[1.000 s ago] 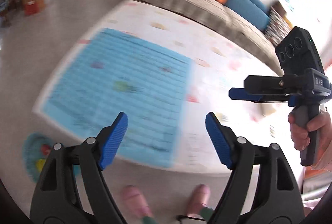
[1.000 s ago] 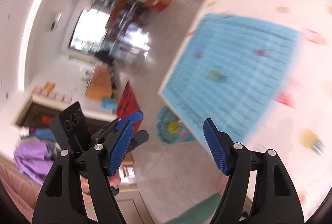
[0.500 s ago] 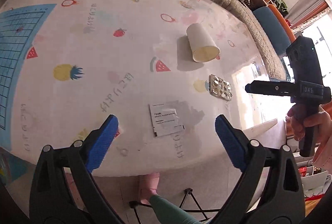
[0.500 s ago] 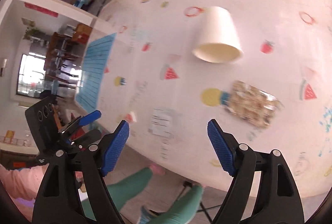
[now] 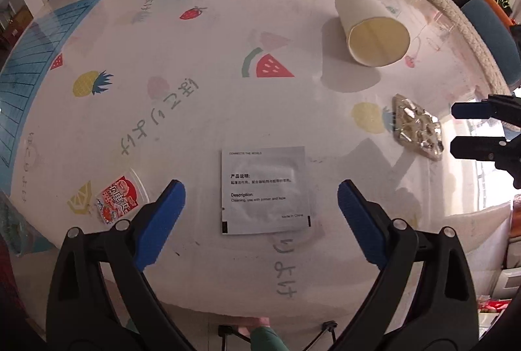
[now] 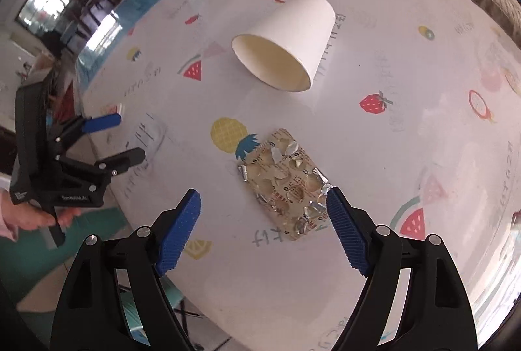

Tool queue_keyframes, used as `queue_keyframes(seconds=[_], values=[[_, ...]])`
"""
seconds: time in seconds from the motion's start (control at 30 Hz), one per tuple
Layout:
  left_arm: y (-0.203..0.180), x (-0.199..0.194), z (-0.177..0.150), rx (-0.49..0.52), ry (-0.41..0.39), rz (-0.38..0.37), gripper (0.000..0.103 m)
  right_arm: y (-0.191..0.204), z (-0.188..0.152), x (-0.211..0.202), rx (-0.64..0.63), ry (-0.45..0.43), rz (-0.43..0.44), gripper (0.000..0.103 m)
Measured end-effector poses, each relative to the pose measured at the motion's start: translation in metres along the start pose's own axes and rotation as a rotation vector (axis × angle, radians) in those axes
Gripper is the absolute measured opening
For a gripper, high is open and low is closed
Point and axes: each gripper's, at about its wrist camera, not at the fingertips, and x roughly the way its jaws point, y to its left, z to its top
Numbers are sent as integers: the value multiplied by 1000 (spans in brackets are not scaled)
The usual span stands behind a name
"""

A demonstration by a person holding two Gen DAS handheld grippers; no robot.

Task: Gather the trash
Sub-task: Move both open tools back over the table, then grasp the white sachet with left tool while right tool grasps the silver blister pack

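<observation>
Hovering wide open and empty, the left tongs (image 5: 260, 214) frame a white wipe sachet (image 5: 265, 189) low in the frame; the right tongs (image 6: 263, 224), likewise wide and empty, frame a used blister pack (image 6: 286, 185) at centre, with a tipped paper cup (image 6: 286, 41) above on the counter (image 6: 407, 58).

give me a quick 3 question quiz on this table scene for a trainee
1. True or false: the cup stands upright.
2. Which item lies between the fingers of the left gripper in its own view? A) blister pack B) sachet C) cup
3. Fill in: the right gripper hangs over the used ____ , its fingers open and empty.

Key
1. False: it lies on its side, mouth towards the cameras.
2. B: the white sachet lies flat on the table; the fingers are open and not touching it.
3. Blister pack, beside the printed pineapple.
</observation>
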Motion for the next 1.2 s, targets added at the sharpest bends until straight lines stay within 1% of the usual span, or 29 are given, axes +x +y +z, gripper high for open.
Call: queue_keyframes(seconds=[0.07, 0.17, 0.23, 0.33, 0.43, 0.5, 0.53, 0.57, 0.6, 0.63, 0.67, 0.73, 0.77, 0.8, 0.83, 0.87, 0.97, 1.03, 1.07, 1.1, 1.13, 1.17, 1.2], values=[[-5, 4, -1, 16, 4, 30, 92, -6, 1, 10, -39, 23, -8, 79], [-9, 8, -2, 19, 8, 33, 91, -6, 7, 16, -91, 21, -32, 80], [-10, 11, -1, 20, 9, 45, 90, -8, 10, 22, -114, 35, -29, 79], [-11, 10, -2, 14, 0, 61, 89, 2, 12, 26, -156, 40, -19, 79], [-19, 12, -1, 27, -4, 94, 88, 15, 11, 30, -220, 45, -44, 79], [-18, 11, -1, 20, -10, 98, 85, 18, 9, 34, -249, 47, -30, 79], [-18, 12, 0, 17, -12, 100, 82, 21, 8, 37, -270, 45, -45, 79], [-18, 11, 0, 14, -18, 99, 75, 19, 9, 39, -281, 48, -53, 79], [-17, 10, 0, 16, -22, 97, 71, 19, 9, 41, -284, 48, -46, 79], [-19, 8, 0, 25, -26, 92, 64, 20, 10, 41, -285, 34, -46, 79], [-20, 8, 0, 31, -27, 88, 60, 20, 10, 42, -284, 27, -44, 79], [-21, 7, -1, 32, -30, 80, 58, 22, 11, 43, -285, 14, -40, 79], [-20, 6, -1, 27, -33, 77, 57, 22, 11, 44, -289, 7, -39, 78], [-19, 6, -1, 23, -34, 72, 55, 22, 12, 44, -289, 4, -39, 73], [-17, 5, -1, 21, -39, 51, 55, 20, 12, 44, -283, 2, -42, 68], [-16, 4, -1, 22, -38, 43, 55, 12, 12, 40, -270, -2, -50, 58], [-15, 2, -4, 41, -37, 25, 55, -3, 12, 33, -224, 2, -17, 56], [-14, 2, -2, 38, -31, 17, 53, 3, 11, 34, -254, 5, -47, 55], [-12, 1, -1, 24, -35, 8, 11, 5, 13, 36, -244, 8, -34, 34], [-10, 2, 2, 23, -19, 1, 0, 5, 15, 36, -234, 11, -22, 26], [-7, 3, 5, 11, -2, -9, 0, 3, 15, 33, -225, 9, -19, 20], [-5, 3, 5, -2, 0, -17, 0, 4, 16, 33, -221, 10, -26, 20], [-5, 2, 4, 6, -6, -12, 0, 5, 16, 33, -223, 13, -31, 20]])
